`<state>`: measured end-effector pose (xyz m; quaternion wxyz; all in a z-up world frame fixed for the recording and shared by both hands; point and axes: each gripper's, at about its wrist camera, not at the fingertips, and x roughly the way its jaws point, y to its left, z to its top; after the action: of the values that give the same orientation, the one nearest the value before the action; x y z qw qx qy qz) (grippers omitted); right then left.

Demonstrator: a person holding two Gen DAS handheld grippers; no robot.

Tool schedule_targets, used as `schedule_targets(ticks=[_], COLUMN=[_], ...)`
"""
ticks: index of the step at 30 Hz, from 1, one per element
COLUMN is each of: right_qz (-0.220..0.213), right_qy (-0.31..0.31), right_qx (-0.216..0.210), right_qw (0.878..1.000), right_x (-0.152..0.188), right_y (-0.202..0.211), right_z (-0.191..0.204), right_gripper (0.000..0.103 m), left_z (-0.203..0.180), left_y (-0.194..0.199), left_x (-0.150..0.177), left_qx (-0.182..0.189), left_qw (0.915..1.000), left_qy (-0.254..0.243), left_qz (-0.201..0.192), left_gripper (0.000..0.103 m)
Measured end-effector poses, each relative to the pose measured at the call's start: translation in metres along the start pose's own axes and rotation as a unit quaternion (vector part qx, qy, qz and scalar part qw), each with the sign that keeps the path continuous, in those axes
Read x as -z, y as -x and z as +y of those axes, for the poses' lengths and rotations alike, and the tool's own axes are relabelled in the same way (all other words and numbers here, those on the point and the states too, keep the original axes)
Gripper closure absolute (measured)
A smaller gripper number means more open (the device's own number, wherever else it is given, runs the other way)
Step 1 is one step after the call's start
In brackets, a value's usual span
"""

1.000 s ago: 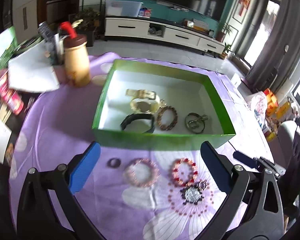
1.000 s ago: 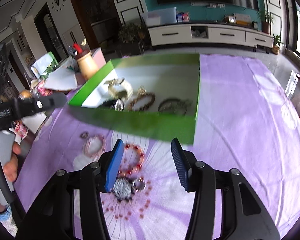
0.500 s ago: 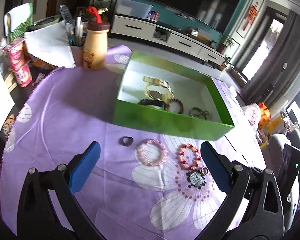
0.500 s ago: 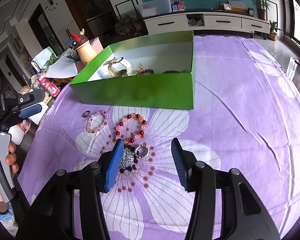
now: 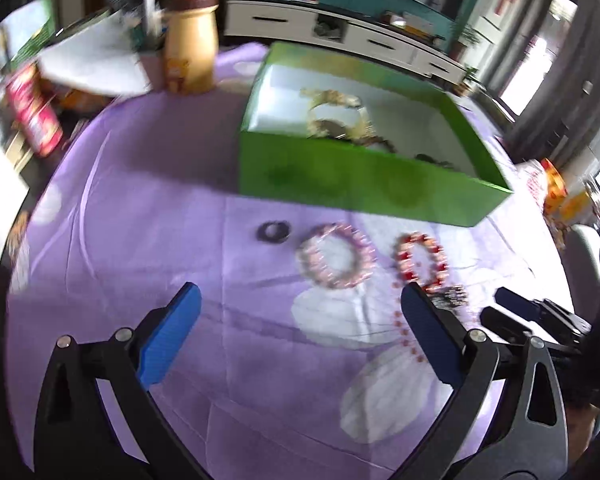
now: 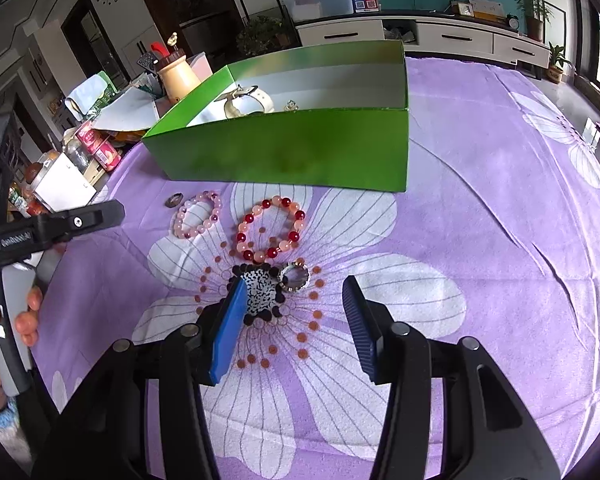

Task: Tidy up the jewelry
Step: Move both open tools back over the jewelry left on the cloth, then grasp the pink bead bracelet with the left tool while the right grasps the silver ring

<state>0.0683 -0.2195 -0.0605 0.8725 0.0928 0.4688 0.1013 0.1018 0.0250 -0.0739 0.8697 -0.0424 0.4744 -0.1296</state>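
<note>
The only lettering I can pick out is small white print on the black body of the left gripper [image 6: 52, 224]; it seems to read "GenRobot.AI". Labels on the cans and bottles blur out.

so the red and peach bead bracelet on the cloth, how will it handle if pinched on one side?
The red and peach round-bead bracelet is separate beads on a loop, so it will probably sag rather than hold its ring shape. Glossy round beads may slip between flat pads. It lies flat on the purple flowered tablecloth, so rolling seems unlikely.
</note>
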Motion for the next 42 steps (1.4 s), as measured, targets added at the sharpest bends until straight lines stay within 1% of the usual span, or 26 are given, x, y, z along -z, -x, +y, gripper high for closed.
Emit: schedule_targets(ticks=[2, 4, 7, 8, 9, 11, 13, 15, 16, 18, 21, 23, 24, 25, 26, 29, 31, 33, 35, 36, 39, 42], right_qz=[0.002, 0.005, 0.005, 0.004, 0.003, 0.002, 0.005, 0.008, 0.009, 0.012, 0.01, 0.007, 0.006, 0.005, 0.005, 0.001, -0.001, -0.003, -0.006, -0.007, -0.009, -0.015], right_qy=[0.003, 0.01, 0.017, 0.015, 0.013, 0.011, 0.015, 0.023, 0.026, 0.034, 0.054, 0.07, 0.079, 0.086, 0.089, 0.098, 0.099, 0.098, 0.096, 0.093, 0.078, 0.069], right_qx=[0.002, 0.007, 0.016, 0.015, 0.014, 0.013, 0.017, 0.021, 0.022, 0.03, 0.042, 0.053, 0.061, 0.066, 0.067, 0.071, 0.068, 0.067, 0.066, 0.063, 0.056, 0.052], right_qw=[1.0, 1.0, 1.0, 1.0, 1.0, 1.0, 1.0, 0.999, 0.999, 0.999, 0.998, 0.996, 0.995, 0.994, 0.994, 0.993, 0.993, 0.993, 0.993, 0.994, 0.995, 0.996], right_x=[0.001, 0.002, 0.004, 0.003, 0.003, 0.001, 0.0, 0.0, 0.0, 0.0, -0.001, -0.002, -0.002, -0.002, -0.001, -0.002, -0.003, -0.003, -0.002, -0.002, -0.003, -0.003], right_y=[-0.002, -0.005, -0.009, -0.01, -0.011, -0.013, -0.016, -0.019, -0.021, -0.025, -0.029, -0.032, -0.033, -0.034, -0.035, -0.036, -0.037, -0.038, -0.037, -0.037, -0.036, -0.03], right_z=[0.001, 0.002, 0.004, 0.004, 0.004, 0.004, 0.004, 0.006, 0.006, 0.008, 0.013, 0.017, 0.019, 0.021, 0.022, 0.024, 0.024, 0.024, 0.023, 0.022, 0.019, 0.017], right_gripper=[0.053, 0.053, 0.053, 0.053, 0.053, 0.053, 0.053, 0.053, 0.053, 0.053, 0.054, 0.058, 0.061, 0.063, 0.063, 0.069, 0.076, 0.081, 0.082, 0.082, 0.082, 0.082], left_z=[0.004, 0.004, 0.0, -0.001, -0.003, -0.009, -0.015, -0.021, -0.025, -0.031, -0.037, -0.038, -0.039, -0.04, -0.04, -0.043, -0.045, -0.044, -0.042, -0.041, -0.038, -0.037], left_y=[-0.004, -0.005, -0.008, -0.011, -0.013, -0.02, -0.026, -0.034, -0.039, -0.045, -0.054, -0.06, -0.06, -0.061, -0.061, -0.063, -0.063, -0.064, -0.064, -0.063, -0.062, -0.053], left_x=[0.007, 0.009, 0.006, 0.003, 0.001, -0.005, -0.009, -0.012, -0.014, -0.015, -0.015, -0.014, -0.013, -0.013, -0.013, -0.013, -0.013, -0.014, -0.015, -0.014, -0.014, -0.011], left_qx=[-0.008, -0.013, -0.017, -0.015, -0.017, -0.021, -0.022, -0.027, -0.03, -0.033, -0.045, -0.05, -0.053, -0.056, -0.055, -0.049, -0.045, -0.038, -0.035, -0.029, -0.023, -0.013], left_qw=[0.9999, 0.9999, 0.9998, 0.9998, 0.9998, 0.9995, 0.9993, 0.9988, 0.9984, 0.9977, 0.9959, 0.9951, 0.9946, 0.994, 0.9938, 0.993, 0.9926, 0.9933, 0.9938, 0.9942, 0.9953, 0.9967], left_qy=[0.007, 0.001, -0.01, -0.011, -0.013, -0.022, -0.03, -0.041, -0.048, -0.058, -0.076, -0.082, -0.087, -0.093, -0.095, -0.107, -0.113, -0.108, -0.106, -0.104, -0.093, -0.079], left_qz=[-0.002, -0.005, -0.004, -0.002, -0.001, 0.0, 0.002, 0.005, 0.009, 0.013, 0.02, 0.025, 0.02, 0.017, 0.017, 0.012, 0.01, 0.009, 0.006, 0.006, 0.009, -0.004], left_gripper=[0.002, 0.003, 0.014, 0.02, 0.022, 0.023, 0.031, 0.04, 0.043, 0.054, 0.063, 0.067, 0.068, 0.068, 0.07, 0.077, 0.082, 0.087, 0.093, 0.094, 0.095, 0.096])
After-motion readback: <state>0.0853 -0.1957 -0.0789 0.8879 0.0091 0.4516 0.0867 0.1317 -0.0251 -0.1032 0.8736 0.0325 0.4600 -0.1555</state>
